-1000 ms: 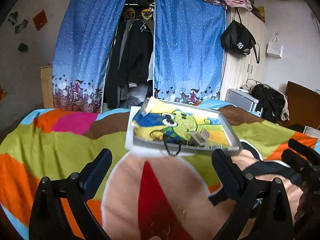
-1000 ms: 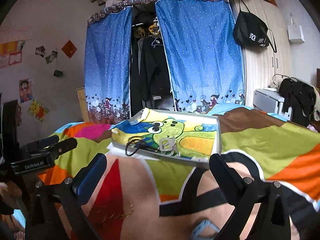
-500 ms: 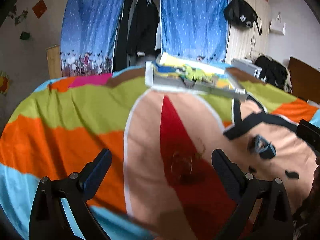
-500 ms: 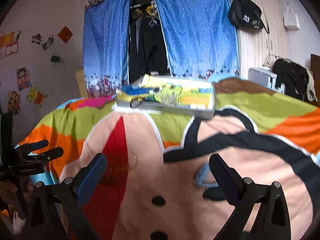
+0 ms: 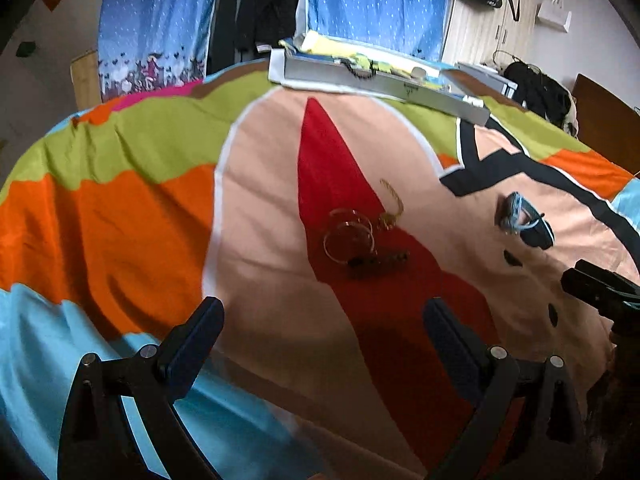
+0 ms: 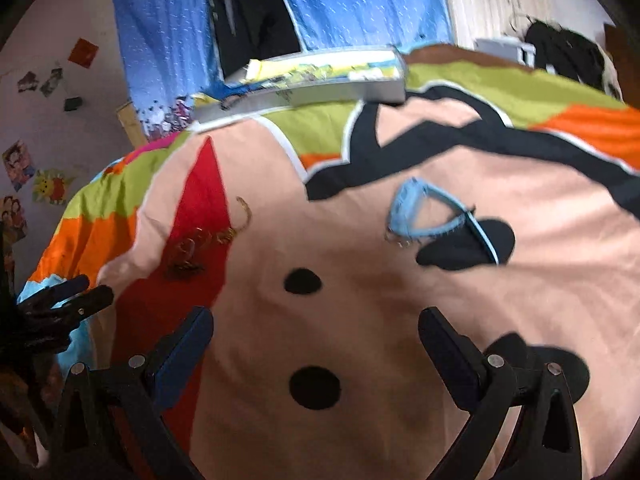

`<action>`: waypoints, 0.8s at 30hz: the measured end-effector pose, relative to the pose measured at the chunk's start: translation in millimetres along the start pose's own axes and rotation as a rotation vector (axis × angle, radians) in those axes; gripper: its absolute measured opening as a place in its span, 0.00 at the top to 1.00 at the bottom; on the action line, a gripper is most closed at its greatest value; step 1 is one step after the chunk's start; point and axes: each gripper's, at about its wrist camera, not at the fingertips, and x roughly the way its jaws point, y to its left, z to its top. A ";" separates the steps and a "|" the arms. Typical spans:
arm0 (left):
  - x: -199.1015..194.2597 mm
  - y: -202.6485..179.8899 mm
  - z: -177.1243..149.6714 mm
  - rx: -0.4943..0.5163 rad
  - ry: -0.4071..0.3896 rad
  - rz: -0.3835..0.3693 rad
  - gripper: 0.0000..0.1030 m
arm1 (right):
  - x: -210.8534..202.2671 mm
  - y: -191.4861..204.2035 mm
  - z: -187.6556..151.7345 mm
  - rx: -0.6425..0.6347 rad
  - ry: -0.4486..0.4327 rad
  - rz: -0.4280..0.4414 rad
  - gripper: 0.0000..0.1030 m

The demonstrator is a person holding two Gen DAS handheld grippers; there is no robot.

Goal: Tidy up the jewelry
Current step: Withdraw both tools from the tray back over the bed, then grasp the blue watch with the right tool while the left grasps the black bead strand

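On the bed's bright patchwork cover, the jewelry lies in two loose groups. On the red wedge sit two thin bangles, overlapping, with a gold chain curled just beside them and a small dark piece at their near edge. Well apart to the right lies a light blue bracelet, partly over a black patch of the print. At the far end of the bed rests a shallow grey tray lined with a cartoon cloth, a dark beaded strand hanging over its rim. The left gripper hovers with its fingers spread wide and empty, the bangles ahead of it. The right gripper is likewise wide open, holding nothing, the blue bracelet ahead. Nothing lies between either gripper and the jewelry
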 end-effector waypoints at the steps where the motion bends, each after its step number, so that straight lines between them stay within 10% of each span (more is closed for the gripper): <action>1: 1.3 0.5 -0.7 -0.002 0.005 -0.002 0.05 | 2.9 -4.1 -1.7 0.017 0.010 -0.004 0.00; 24: 49.7 11.6 29.9 -0.035 0.043 -0.086 0.05 | 50.2 -40.8 22.1 0.093 0.052 -0.014 0.00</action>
